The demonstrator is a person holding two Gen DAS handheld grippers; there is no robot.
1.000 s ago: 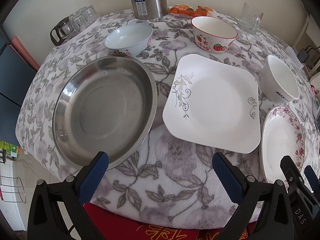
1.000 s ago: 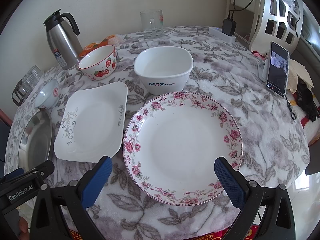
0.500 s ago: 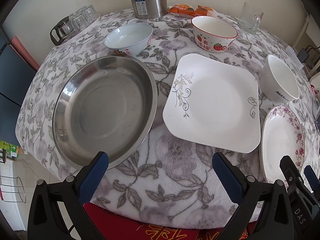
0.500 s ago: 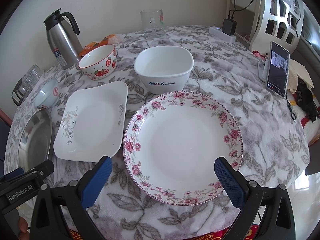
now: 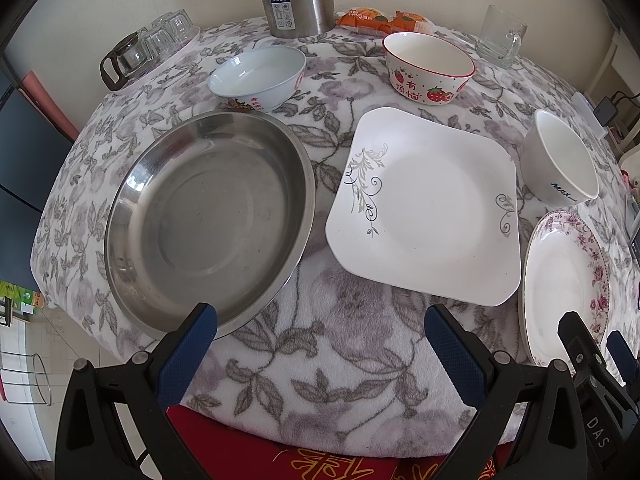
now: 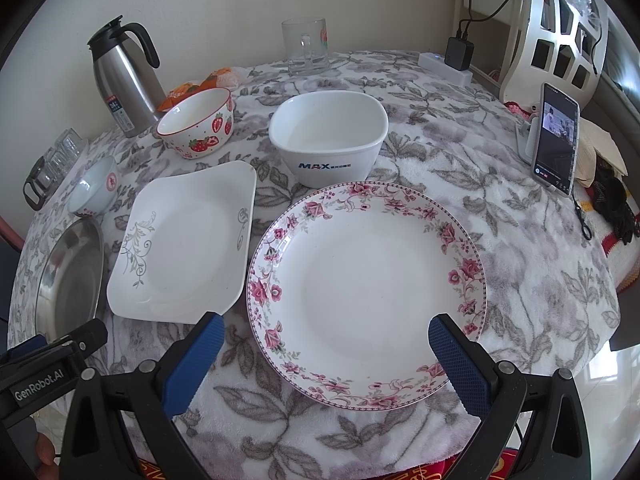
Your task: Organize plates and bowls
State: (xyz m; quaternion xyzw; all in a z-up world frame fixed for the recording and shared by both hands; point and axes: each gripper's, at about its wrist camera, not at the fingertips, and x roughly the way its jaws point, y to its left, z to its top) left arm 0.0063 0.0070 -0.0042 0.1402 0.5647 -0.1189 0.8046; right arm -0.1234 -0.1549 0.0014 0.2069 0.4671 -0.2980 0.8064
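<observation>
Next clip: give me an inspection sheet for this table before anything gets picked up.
Surface: round table under a floral cloth.
Job's things: steel pan, square plate, rose plate, blue bowl, strawberry bowl, MAX bowl; all apart, none stacked.
Clutter: flask, mug, snack packs, glasses, phone on a stand.
Grippers: left tongs open, empty, over the near cloth; right tongs open, empty, above the rose plate's near rim.
Cables: charger in a power strip, lead going up the wall.
Surroundings: white chair, far right.
</observation>
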